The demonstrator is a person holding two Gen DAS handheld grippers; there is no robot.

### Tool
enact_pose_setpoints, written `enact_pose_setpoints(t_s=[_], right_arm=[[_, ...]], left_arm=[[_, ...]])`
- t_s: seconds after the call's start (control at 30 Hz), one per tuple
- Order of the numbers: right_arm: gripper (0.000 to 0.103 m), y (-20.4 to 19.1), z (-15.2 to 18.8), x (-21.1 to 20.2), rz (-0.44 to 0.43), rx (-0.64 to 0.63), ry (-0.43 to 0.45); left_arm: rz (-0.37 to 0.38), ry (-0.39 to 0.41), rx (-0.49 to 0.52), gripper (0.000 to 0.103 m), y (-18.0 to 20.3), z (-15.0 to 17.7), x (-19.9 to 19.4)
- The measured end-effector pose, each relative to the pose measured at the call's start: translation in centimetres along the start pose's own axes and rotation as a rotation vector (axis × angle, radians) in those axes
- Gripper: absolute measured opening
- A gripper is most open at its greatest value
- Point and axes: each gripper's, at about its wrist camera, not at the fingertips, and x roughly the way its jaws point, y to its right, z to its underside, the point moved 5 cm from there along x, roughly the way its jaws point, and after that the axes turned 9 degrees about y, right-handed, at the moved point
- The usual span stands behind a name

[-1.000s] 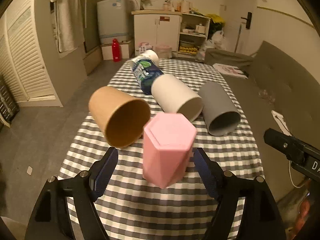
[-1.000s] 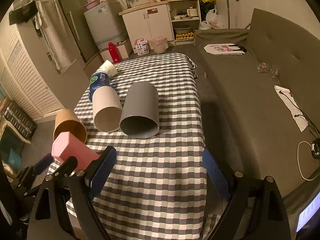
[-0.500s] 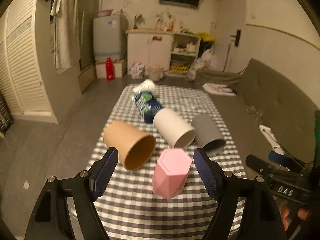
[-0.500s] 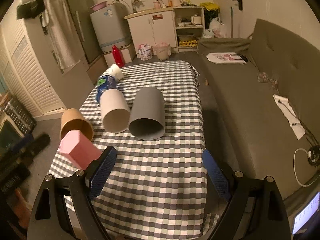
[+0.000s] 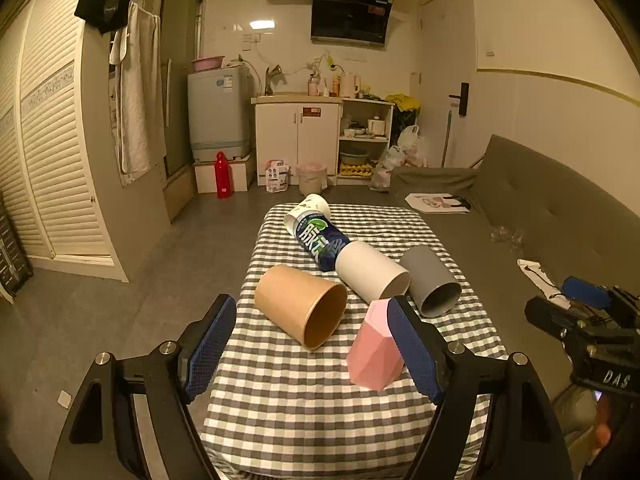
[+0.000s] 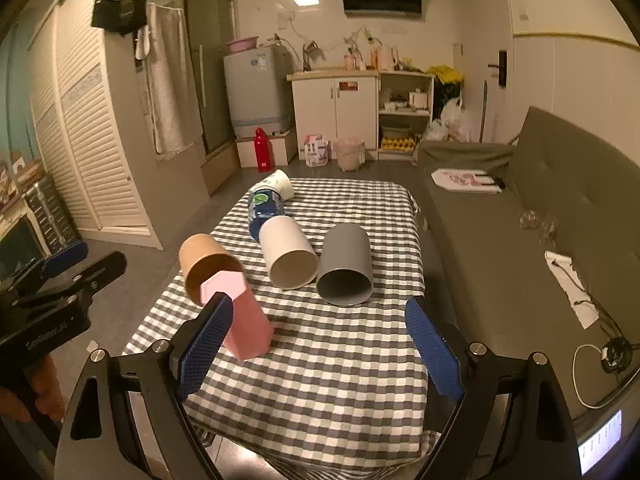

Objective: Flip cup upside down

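Observation:
A pink faceted cup (image 5: 372,348) stands upside down on the checked tablecloth (image 5: 304,400), closed end up; it also shows in the right wrist view (image 6: 244,320). A brown cup (image 5: 304,306), a white cup (image 5: 372,276) and a grey cup (image 5: 430,280) lie on their sides behind it. My left gripper (image 5: 310,344) is open and empty, back from the table's near edge. My right gripper (image 6: 320,348) is open and empty, also back from the table. Each gripper shows at the edge of the other's view.
A blue printed cup (image 5: 318,240) and a white paper cup (image 5: 308,208) lie further back on the table. A grey sofa (image 6: 540,240) runs along the right side. Cabinets (image 5: 298,136), a washing machine (image 5: 218,114) and a red bottle (image 5: 223,174) stand beyond.
Both grippers have drawn back and up from the table, so the cups look smaller and further off. The pink cup stays standing upside down where it was.

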Motion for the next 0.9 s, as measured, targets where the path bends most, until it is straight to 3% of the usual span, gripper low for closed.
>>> enact_pose_setpoints(t_s=[0.4, 0.5, 0.77, 0.9], right_arm=[[0.088, -2.2, 2.9, 1.8, 0.01, -0.015, -0.005], [0.088, -2.1, 3.7, 2.8, 0.029, -0.027, -0.004], [0.096, -2.5, 4.7, 4.2, 0.041, -0.037, -0.021], [0.098, -2.3, 5.0, 4.6, 0.05, -0.031, -0.037]], left_arm=[[-0.027, 0.005, -0.038, 0.081, -1.2, 2.1, 0.2], [-0.059, -0.01, -0.054, 0.09, -1.7, 2.7, 0.9], [-0.079, 0.022, -0.062, 0.093, -2.2, 2.6, 0.9], [-0.088, 0.022, -0.047, 0.1, -2.1, 2.7, 1.0]])
